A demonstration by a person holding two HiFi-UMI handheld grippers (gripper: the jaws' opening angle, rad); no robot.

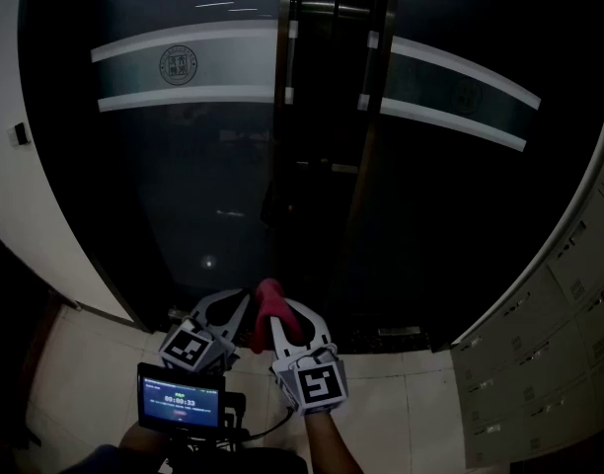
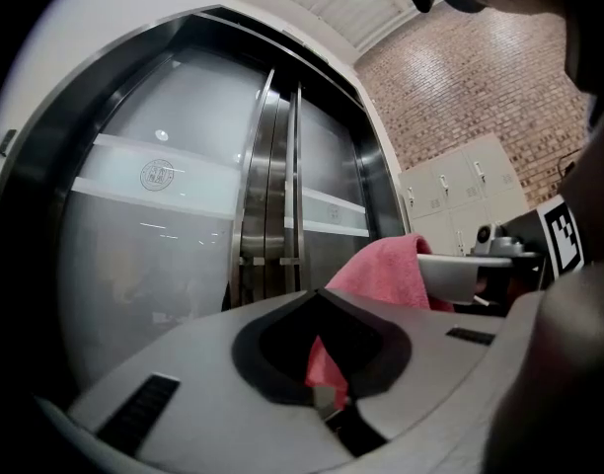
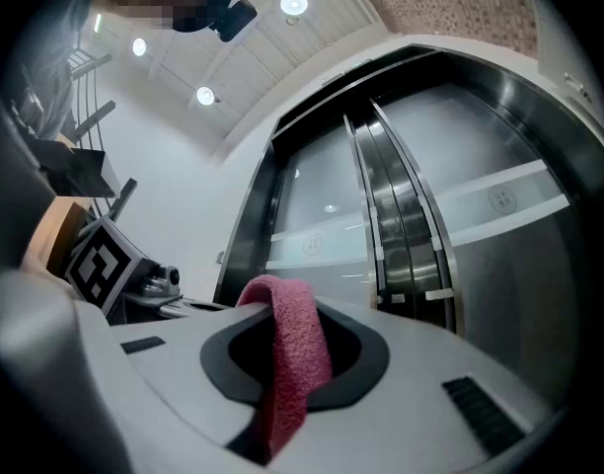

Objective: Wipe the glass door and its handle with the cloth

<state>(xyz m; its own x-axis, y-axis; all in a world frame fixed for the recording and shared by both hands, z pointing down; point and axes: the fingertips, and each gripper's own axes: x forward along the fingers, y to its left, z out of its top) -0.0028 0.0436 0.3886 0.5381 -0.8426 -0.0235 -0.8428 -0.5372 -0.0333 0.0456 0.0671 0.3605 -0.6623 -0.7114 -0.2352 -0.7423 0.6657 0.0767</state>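
The pink cloth (image 1: pixel 266 309) is clamped in the right gripper (image 1: pixel 282 316). The left gripper (image 2: pixel 317 294) looks closed on a corner of it too. The glass door (image 1: pixel 184 186) is straight ahead, not touched yet, and its handle (image 1: pixel 287 67) runs vertically at the centre seam, so either hand could reach.

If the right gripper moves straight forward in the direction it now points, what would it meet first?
Probably the glass door, beside its handle. The right gripper, shut on the cloth, has nothing nearer ahead, though depth is unclear.
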